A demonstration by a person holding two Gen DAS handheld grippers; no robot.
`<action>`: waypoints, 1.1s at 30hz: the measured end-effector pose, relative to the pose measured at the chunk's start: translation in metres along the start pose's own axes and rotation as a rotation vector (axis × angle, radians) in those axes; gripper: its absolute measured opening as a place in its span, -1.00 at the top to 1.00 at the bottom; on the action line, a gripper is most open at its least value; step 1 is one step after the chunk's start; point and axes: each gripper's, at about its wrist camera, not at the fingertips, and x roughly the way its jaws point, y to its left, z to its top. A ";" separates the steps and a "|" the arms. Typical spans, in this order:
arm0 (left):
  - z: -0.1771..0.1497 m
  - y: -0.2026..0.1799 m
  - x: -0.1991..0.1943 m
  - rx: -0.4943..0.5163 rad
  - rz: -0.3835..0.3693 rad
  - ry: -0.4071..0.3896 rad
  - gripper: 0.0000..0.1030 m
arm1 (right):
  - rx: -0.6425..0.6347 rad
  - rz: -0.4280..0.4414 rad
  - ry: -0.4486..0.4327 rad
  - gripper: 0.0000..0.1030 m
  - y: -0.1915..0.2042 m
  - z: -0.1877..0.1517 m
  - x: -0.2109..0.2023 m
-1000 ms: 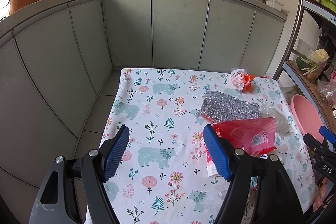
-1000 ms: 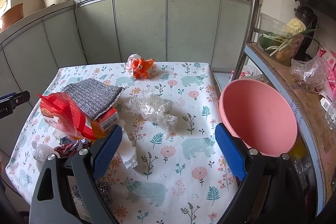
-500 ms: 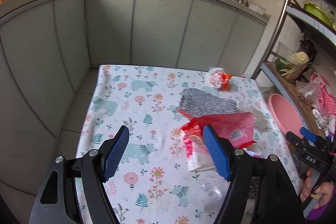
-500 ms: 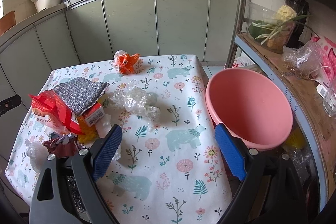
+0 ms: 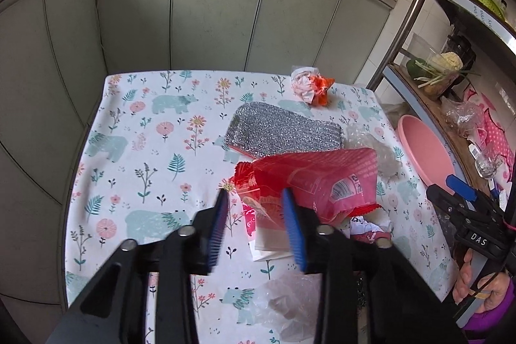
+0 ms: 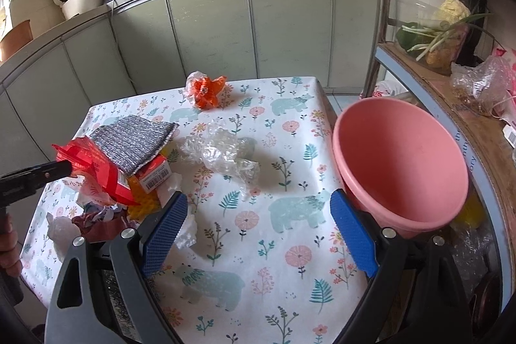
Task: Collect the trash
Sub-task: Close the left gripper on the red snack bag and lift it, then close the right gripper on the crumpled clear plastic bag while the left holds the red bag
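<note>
A kitchen table under a bear-and-flower cloth (image 5: 145,134) stands before grey-green cabinets. In the left wrist view, the left gripper (image 5: 254,208) hovers with jaws partly apart around the corner of a crinkled red snack bag (image 5: 316,179), which lies mid-table against a silvery scouring cloth (image 5: 283,131). In the right wrist view, the right gripper (image 6: 258,224) is wide open above the cloth, crumpled clear plastic (image 6: 222,150) ahead and a pink basin (image 6: 400,163) at the table's right edge.

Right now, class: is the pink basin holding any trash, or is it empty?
Empty: the pink basin shows bare inside, tilted toward the right-wrist camera.
</note>
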 end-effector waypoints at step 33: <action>0.026 0.001 -0.033 0.002 -0.028 -0.100 1.00 | -0.122 -0.062 0.067 -0.51 0.034 0.044 0.067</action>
